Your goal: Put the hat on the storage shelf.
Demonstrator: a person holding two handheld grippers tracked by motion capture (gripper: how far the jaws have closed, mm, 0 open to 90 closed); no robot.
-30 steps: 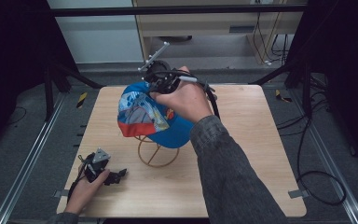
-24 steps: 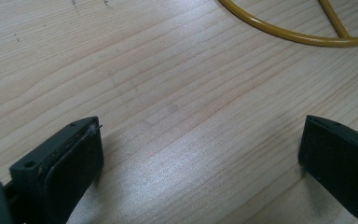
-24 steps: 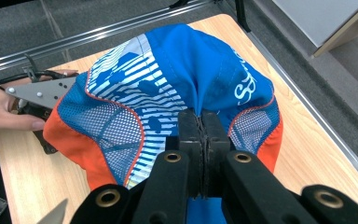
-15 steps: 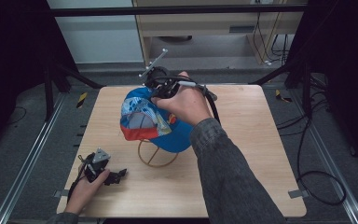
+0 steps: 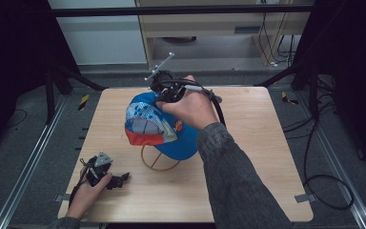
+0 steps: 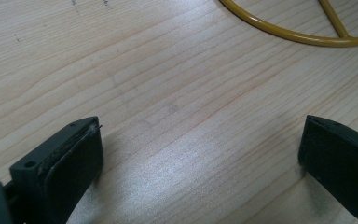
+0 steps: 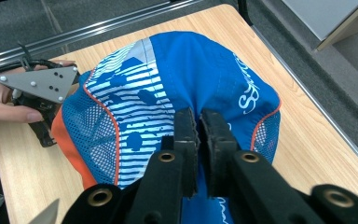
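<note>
Blue cap (image 5: 171, 129) in the centre of the high view, sitting on a yellow wire stand (image 5: 159, 162) on the wooden bench (image 5: 267, 157). Only the ring-shaped base of the stand visible under the cap, just below centre. White striped panel and orange-red brim turned toward the left of the frame.

Right gripper (image 5: 164, 88) at the upper centre of the high view, held by the right hand (image 5: 190, 107), at the far edge of the cap. In the right gripper view, fingers (image 7: 186, 135) nearly together in the lower centre, with a fold of the blue cap (image 7: 196, 74) fabric pinched between them; the narrow gap just beginning to widen, yet fabric between the pads.

Left gripper (image 5: 116, 180) in the lower left of the high view, lying low on the bench in the left hand (image 5: 88, 193), well apart from the cap. In the left gripper view, fingers (image 6: 65, 163) spread wide at the lower corners, nothing between them, only bare bench (image 6: 177, 93) and an arc of the yellow wire stand (image 6: 279, 33) at the upper right.

No container anywhere on the bench; nothing inside the wire ring of the stand, as far as visible.
</note>
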